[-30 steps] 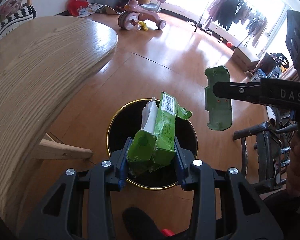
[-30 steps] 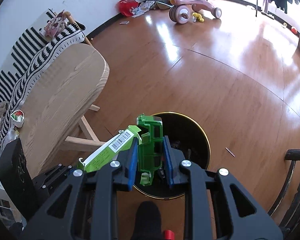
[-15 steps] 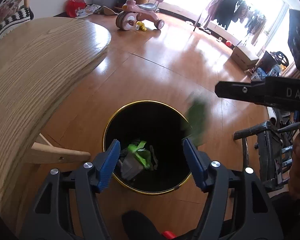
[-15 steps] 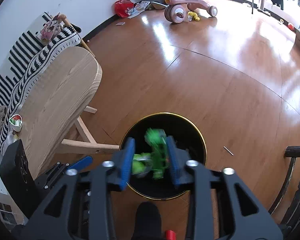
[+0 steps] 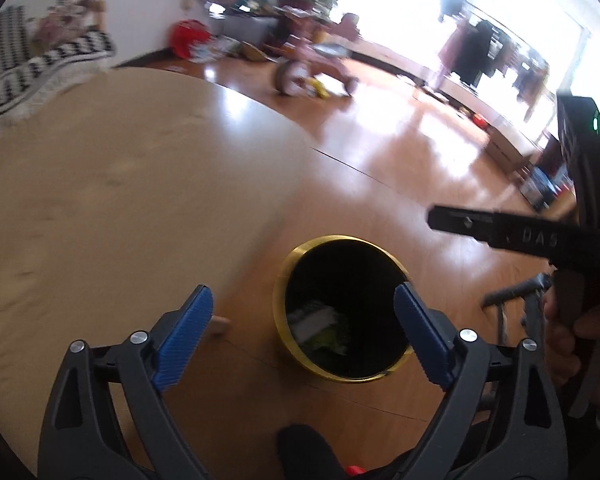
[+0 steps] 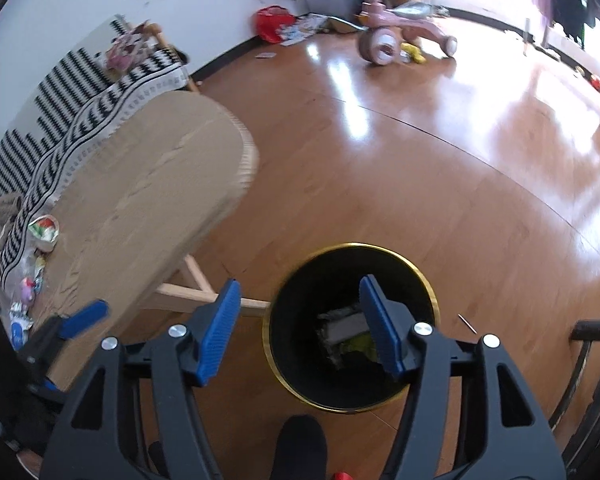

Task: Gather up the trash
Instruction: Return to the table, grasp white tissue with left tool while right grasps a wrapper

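From where I sit, the wooden floor fills most of both views, glossy with window glare. On it stands the round wooden table, its edge just beside the bin, which I take as my landmark: a black bin with a gold rim, standing on the floor beneath both tools. Beyond the table from the bin hangs a black-and-white striped cloth. Far across the floor from the bin is a pink tricycle, blurred in the left view.

My left gripper hangs above the bin with its blue pads spread wide and nothing between them. My right gripper is likewise wide apart and empty, one pad over the bin's mouth, the other over the floor on the table side. In the left view the right tool's black arm reaches in above the bin's far side.

The trash lies at the bottom of the bin: white and green wrappers, too dim to make out further. A few small scraps sit on the table's far end, well apart from the bin.
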The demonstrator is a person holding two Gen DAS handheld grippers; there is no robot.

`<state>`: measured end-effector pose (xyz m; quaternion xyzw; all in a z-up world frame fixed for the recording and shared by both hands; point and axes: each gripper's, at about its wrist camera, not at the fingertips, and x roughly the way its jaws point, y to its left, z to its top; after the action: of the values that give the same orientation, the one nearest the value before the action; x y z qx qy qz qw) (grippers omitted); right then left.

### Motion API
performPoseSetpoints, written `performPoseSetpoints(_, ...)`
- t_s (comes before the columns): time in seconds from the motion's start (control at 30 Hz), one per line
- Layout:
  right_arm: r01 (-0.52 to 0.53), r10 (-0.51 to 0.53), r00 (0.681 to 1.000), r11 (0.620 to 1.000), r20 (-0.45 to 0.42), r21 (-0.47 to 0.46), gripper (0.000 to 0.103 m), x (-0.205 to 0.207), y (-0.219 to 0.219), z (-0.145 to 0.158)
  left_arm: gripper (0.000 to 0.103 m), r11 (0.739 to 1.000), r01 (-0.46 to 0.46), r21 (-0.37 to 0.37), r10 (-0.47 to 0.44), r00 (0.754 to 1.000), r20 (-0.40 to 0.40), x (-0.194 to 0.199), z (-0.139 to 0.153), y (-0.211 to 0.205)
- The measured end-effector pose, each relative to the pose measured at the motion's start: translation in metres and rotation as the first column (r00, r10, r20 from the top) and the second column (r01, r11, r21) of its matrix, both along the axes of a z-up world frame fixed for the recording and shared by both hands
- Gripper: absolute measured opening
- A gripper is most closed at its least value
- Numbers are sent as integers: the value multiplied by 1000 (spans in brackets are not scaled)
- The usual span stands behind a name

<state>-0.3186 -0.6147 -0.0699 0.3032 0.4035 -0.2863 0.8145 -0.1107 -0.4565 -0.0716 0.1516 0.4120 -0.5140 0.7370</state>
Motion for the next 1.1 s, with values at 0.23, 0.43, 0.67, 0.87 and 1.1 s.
performPoseSetpoints(0.23, -174, 174, 983, 985, 62, -7, 64, 78, 59, 21, 91, 966, -258, 0, 257, 963, 82, 78, 42, 117)
performPoseSetpoints(0.43, -372, 369, 923, 928, 113, 3, 64, 176, 147, 34, 91, 864, -504, -5, 497, 850, 177, 139, 60, 255)
performPoseSetpoints(0.67, -548, 541, 824, 837, 168, -8, 64, 277, 256, 45, 91, 700, -713, -43, 708, 685, 173, 198, 63, 392)
performPoseSetpoints(0.87, -604, 604, 785, 796, 140, -45, 64, 351, 315, 37, 91, 696, -718, -7, 707, 683, 183, 234, 41, 419)
performPoseSetpoints(1.1, -602, 604, 794, 797, 67, -42, 62, 408, 330, 3, 91, 722, -690, 48, 670, 716, 197, 255, 11, 410)
